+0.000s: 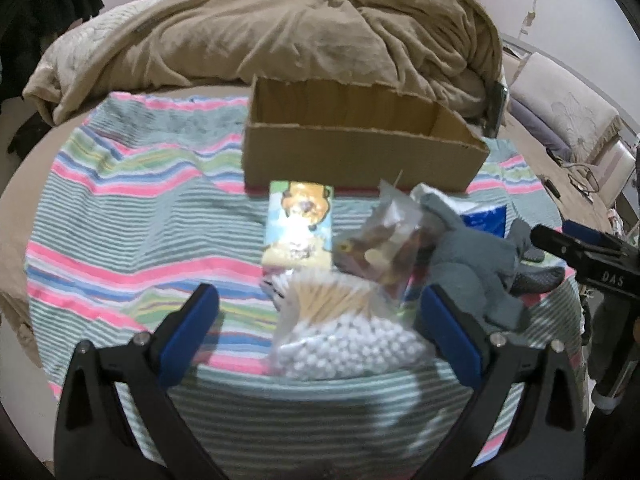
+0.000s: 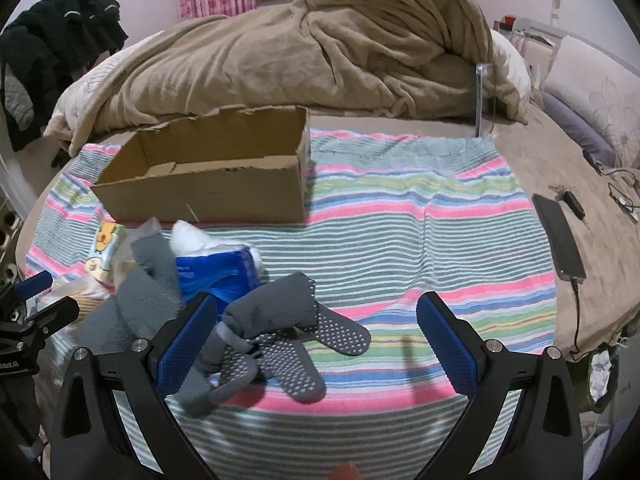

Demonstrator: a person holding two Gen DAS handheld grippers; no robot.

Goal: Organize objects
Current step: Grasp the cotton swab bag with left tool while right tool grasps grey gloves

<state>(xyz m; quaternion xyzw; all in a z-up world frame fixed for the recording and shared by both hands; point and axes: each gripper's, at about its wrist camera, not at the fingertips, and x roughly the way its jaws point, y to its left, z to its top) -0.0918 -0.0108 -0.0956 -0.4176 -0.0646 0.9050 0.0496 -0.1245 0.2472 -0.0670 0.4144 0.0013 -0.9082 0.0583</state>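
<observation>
Left wrist view: the left gripper (image 1: 316, 312) hangs over a striped towel (image 1: 120, 216) on a bed, jaws wide and holding nothing, with a clear bag of cotton swabs (image 1: 340, 328) lying between the fingers but untouched. Just beyond it lie a cartoon-printed packet (image 1: 298, 226), a clear bag of brown items (image 1: 388, 240), grey socks (image 1: 476, 268) and a blue tissue pack (image 1: 484, 218), all clustered together in front of the cardboard box (image 1: 360, 156). The box stands open at the far side of the pile; the part of its interior that shows holds nothing.

Right wrist view: the right gripper (image 2: 316, 320) also stands with jaws wide and empty. More grey socks (image 2: 280, 340), with dotted grip soles, lie just inside its left finger; the blue tissue pack (image 2: 218, 272) sits beyond them, touching another sock. The cardboard box (image 2: 208, 188) is further off to the left, and only bare cardboard is visible inside. A phone (image 2: 558, 244) on a cable lies well apart at the right, off the towel.

Step in hand, as a judgement: the sorting has barely begun, since every item is outside the box. The left gripper appears placed for a first pick. The next move likely calls for lowering onto the swab bag, closing gently on the slippery film, and carrying it over the near wall of the box.
</observation>
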